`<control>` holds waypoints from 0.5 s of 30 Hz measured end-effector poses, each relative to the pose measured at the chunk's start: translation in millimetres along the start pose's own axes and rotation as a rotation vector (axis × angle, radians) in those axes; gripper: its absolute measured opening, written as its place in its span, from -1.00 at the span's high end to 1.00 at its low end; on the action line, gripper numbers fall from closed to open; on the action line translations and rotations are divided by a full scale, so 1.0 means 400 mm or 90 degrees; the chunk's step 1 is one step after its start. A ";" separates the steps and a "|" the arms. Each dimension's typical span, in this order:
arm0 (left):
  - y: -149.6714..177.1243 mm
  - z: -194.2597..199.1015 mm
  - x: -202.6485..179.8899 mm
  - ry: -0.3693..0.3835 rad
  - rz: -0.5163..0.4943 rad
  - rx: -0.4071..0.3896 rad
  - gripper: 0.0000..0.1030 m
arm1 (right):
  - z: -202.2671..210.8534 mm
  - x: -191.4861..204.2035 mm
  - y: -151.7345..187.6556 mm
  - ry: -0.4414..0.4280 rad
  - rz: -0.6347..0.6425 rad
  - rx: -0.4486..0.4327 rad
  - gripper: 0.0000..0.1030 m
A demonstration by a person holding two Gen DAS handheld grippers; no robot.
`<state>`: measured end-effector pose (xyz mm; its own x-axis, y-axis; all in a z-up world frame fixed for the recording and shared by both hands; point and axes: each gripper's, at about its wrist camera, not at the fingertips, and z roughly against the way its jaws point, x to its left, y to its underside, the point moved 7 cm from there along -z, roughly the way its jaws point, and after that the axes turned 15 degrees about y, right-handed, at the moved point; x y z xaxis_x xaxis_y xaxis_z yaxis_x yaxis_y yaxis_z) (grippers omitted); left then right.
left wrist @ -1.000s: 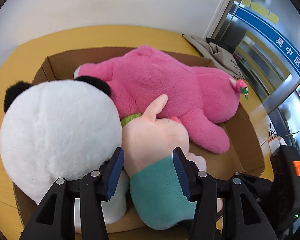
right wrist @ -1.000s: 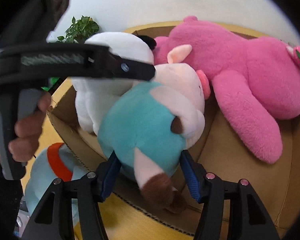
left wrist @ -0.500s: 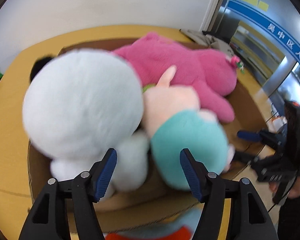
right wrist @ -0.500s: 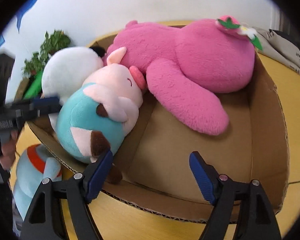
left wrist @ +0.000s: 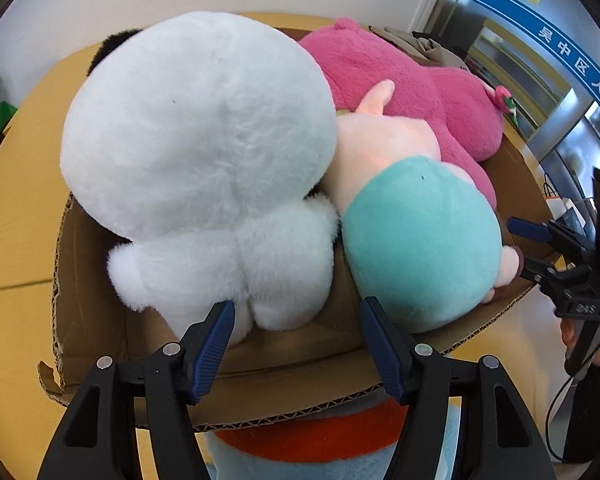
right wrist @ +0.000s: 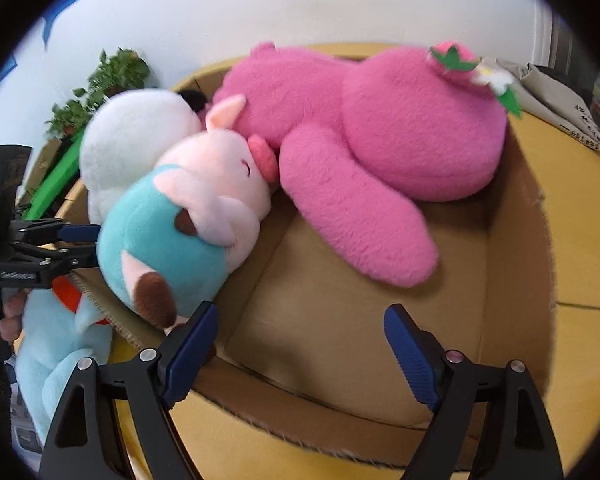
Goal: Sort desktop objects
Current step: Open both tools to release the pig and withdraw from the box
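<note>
A cardboard box (left wrist: 100, 320) (right wrist: 512, 240) holds three plush toys. The white panda (left wrist: 204, 128) (right wrist: 136, 128) lies beside a pink pig in teal clothes (left wrist: 420, 240) (right wrist: 172, 232), with a big pink bear (left wrist: 400, 80) (right wrist: 400, 132) behind them. My left gripper (left wrist: 294, 320) (right wrist: 88, 245) is open at the box's near wall, just below the panda, holding nothing. My right gripper (right wrist: 300, 320) (left wrist: 528, 250) hangs over the bare box floor, its jaws opening with nothing between them. A light blue plush with an orange band (left wrist: 312, 436) (right wrist: 56, 360) lies outside the box.
The box stands on a yellow table (left wrist: 16, 220). A grey cloth bag (right wrist: 560, 92) lies behind the box. Potted plants (right wrist: 112, 76) stand by the white wall. A hand (right wrist: 12, 316) holds the left gripper's handle.
Both grippers have let go of the teal pig and drawn back from it. The pig now rests in the box against the panda. The right gripper has swung over the bare floor.
</note>
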<state>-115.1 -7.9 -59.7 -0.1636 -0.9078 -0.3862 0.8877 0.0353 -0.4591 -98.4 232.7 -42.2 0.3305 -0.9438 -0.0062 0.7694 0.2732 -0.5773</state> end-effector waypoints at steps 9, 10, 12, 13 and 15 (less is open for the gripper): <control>0.028 0.254 -0.201 -0.062 -0.037 -0.223 -1.00 | 0.282 0.081 -0.006 0.009 -0.058 -0.188 -0.99; 0.036 0.271 -0.221 -0.073 -0.046 -0.237 -1.00 | 0.301 0.086 -0.002 0.009 -0.067 -0.195 -0.99; 0.050 0.292 -0.250 -0.092 -0.057 -0.254 -1.00 | 0.329 0.096 0.002 0.006 -0.087 -0.205 -0.99; 0.053 0.297 -0.258 -0.099 -0.058 -0.258 -1.00 | 0.325 0.105 -0.029 0.010 -0.089 -0.205 -0.99; 0.063 0.300 -0.269 -0.112 -0.055 -0.262 -0.99 | 0.332 0.107 -0.013 0.037 -0.085 -0.203 -0.99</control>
<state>-23.6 40.7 66.3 -0.1225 -0.9705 -0.2078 0.6233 0.0877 -0.7771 -15.5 215.5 68.8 0.1997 -0.9788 0.0450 0.5906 0.0837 -0.8026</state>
